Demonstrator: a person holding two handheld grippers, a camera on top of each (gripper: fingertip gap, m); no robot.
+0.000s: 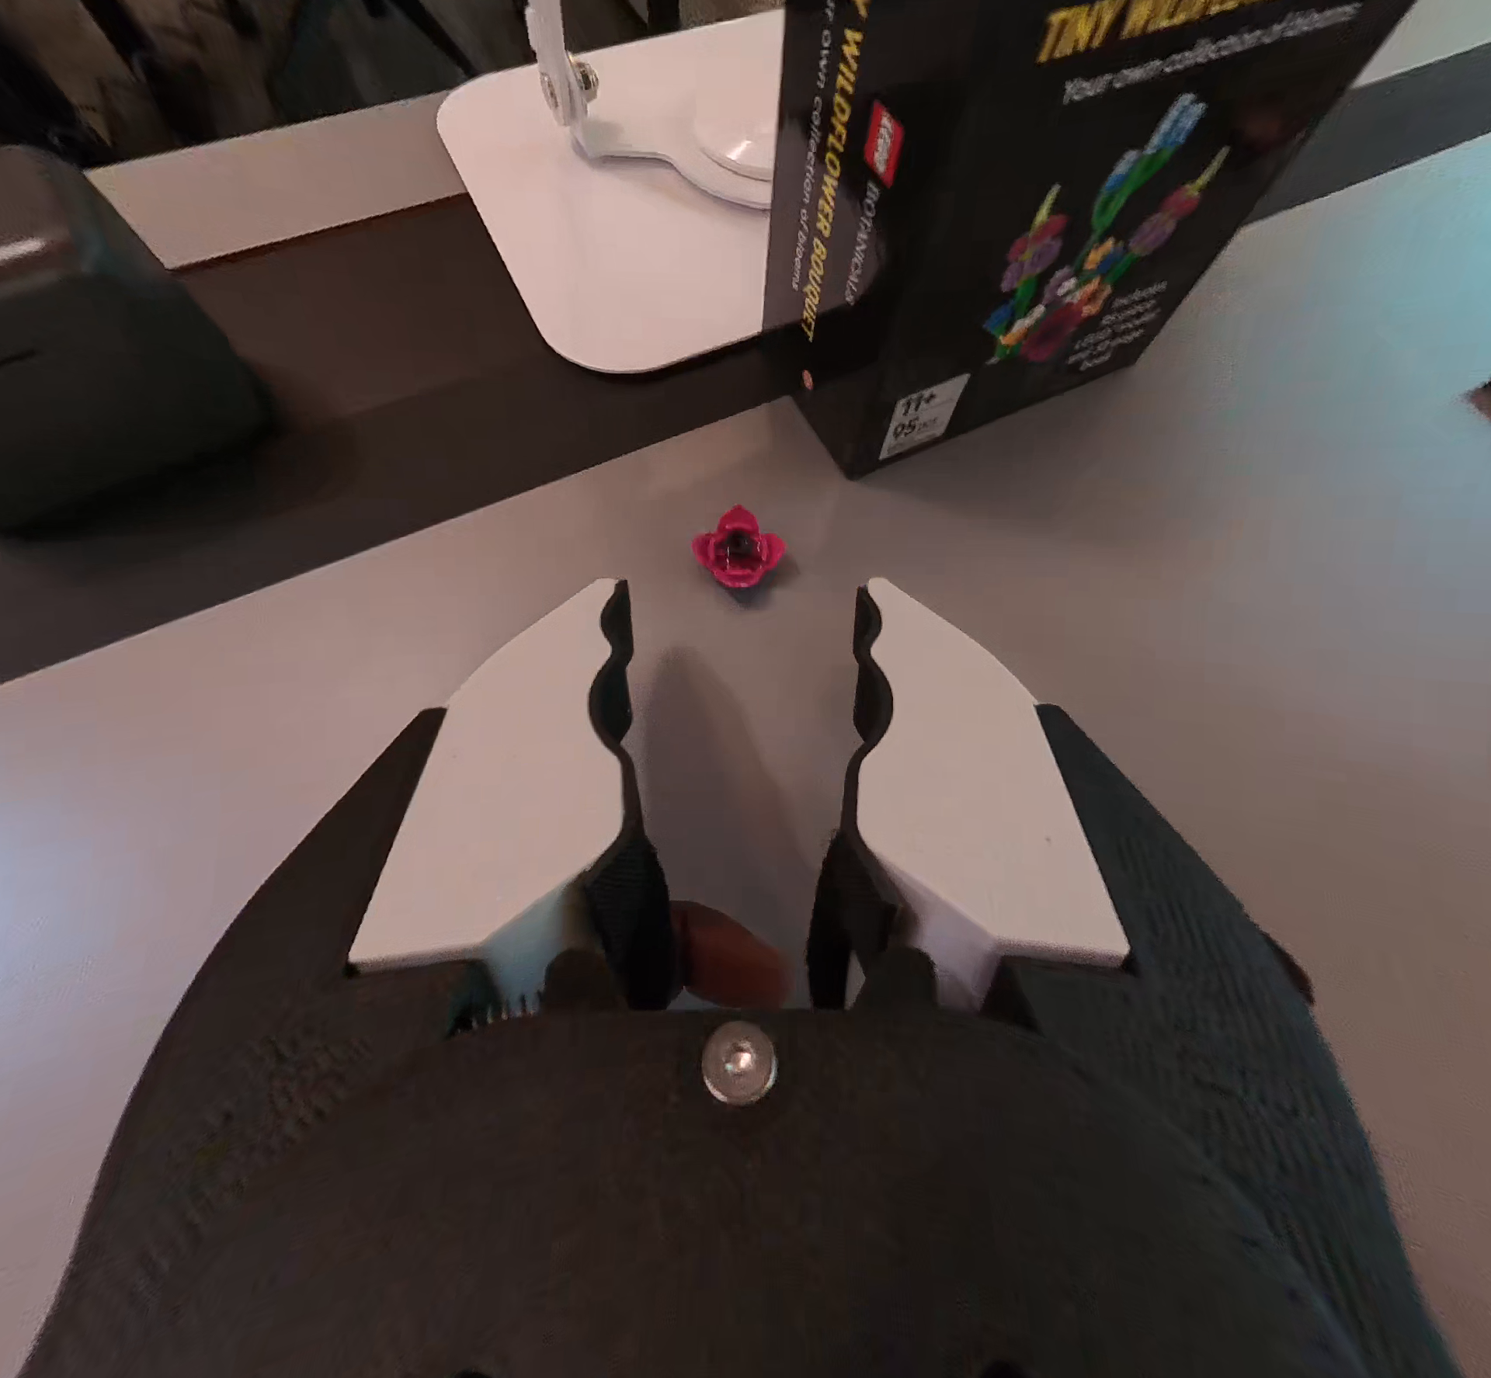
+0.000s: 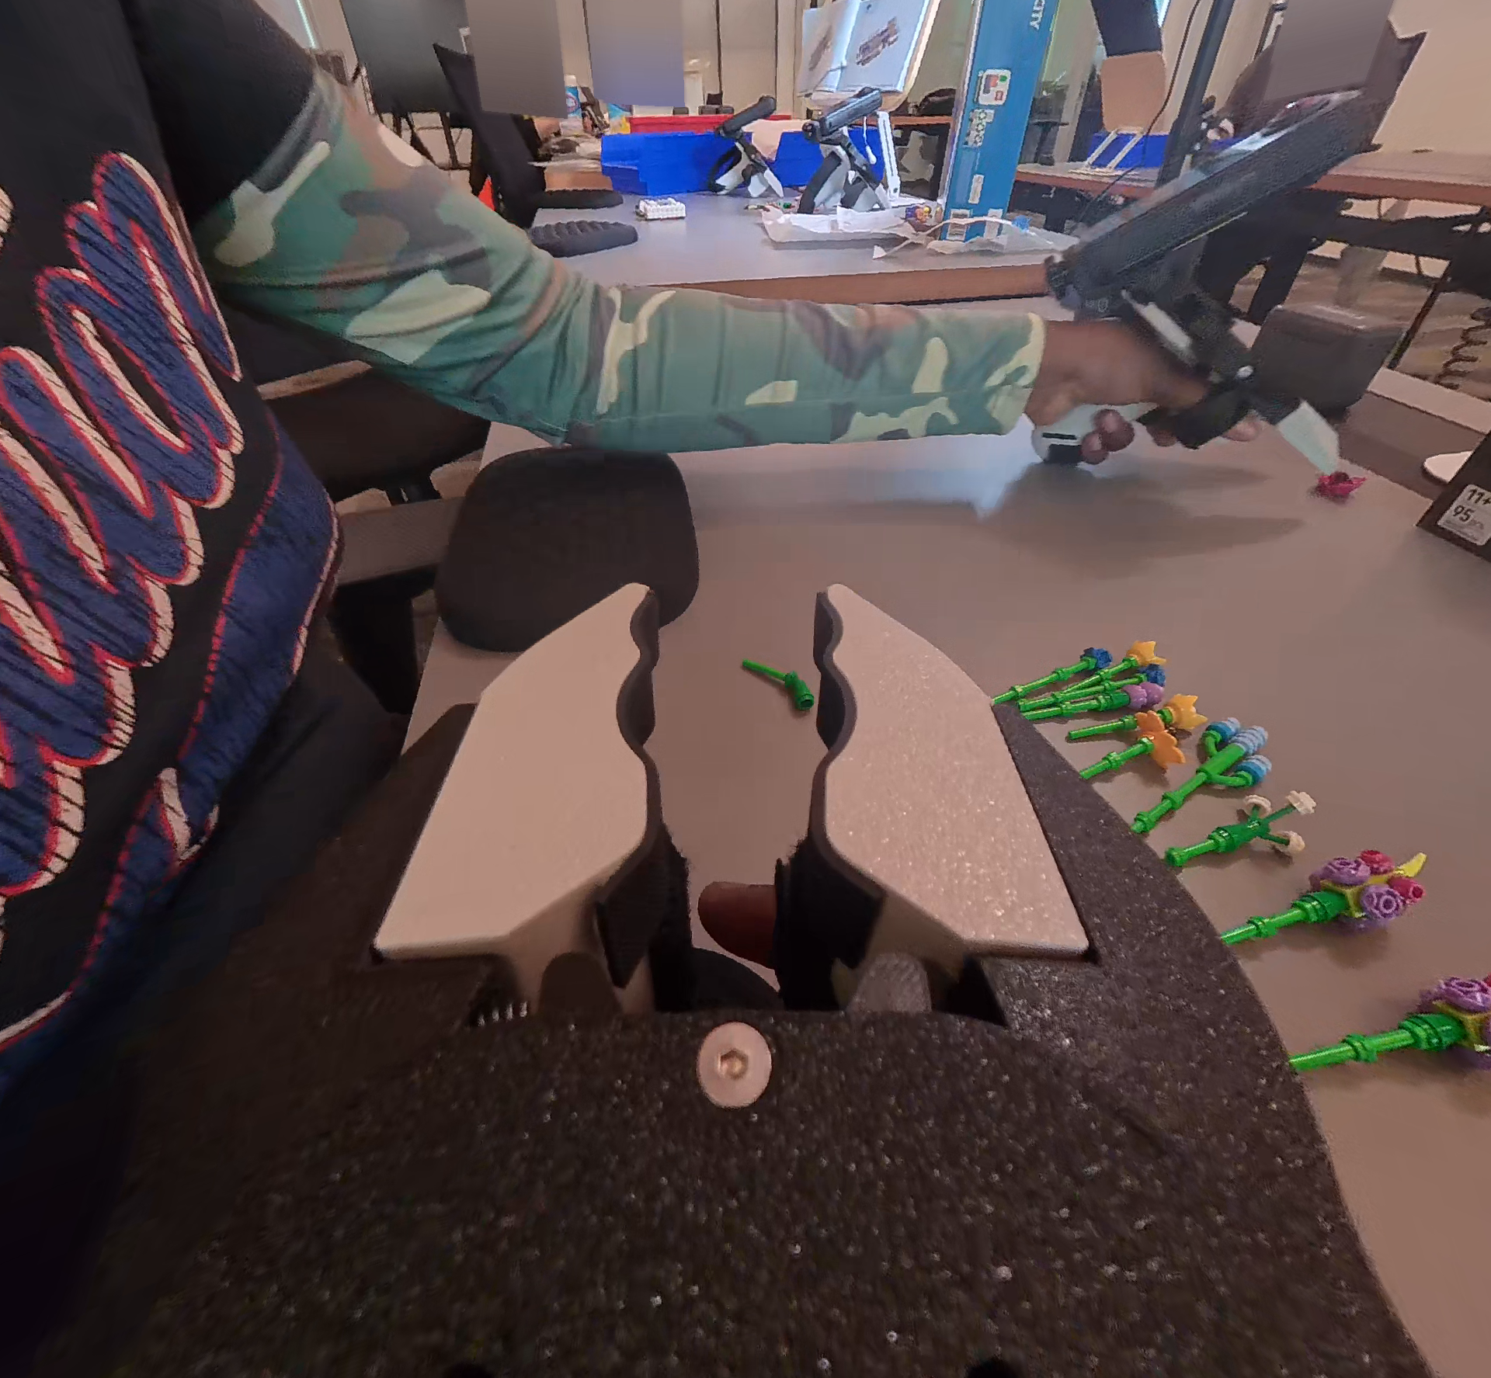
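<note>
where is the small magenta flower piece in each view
Left wrist view: the magenta flower piece lies on the grey table, centre frame, just ahead of the open left gripper.
Right wrist view: far right, upper middle, just below that gripper's tip.
Shared landmark: the black box, its corner at the right edge.
</note>
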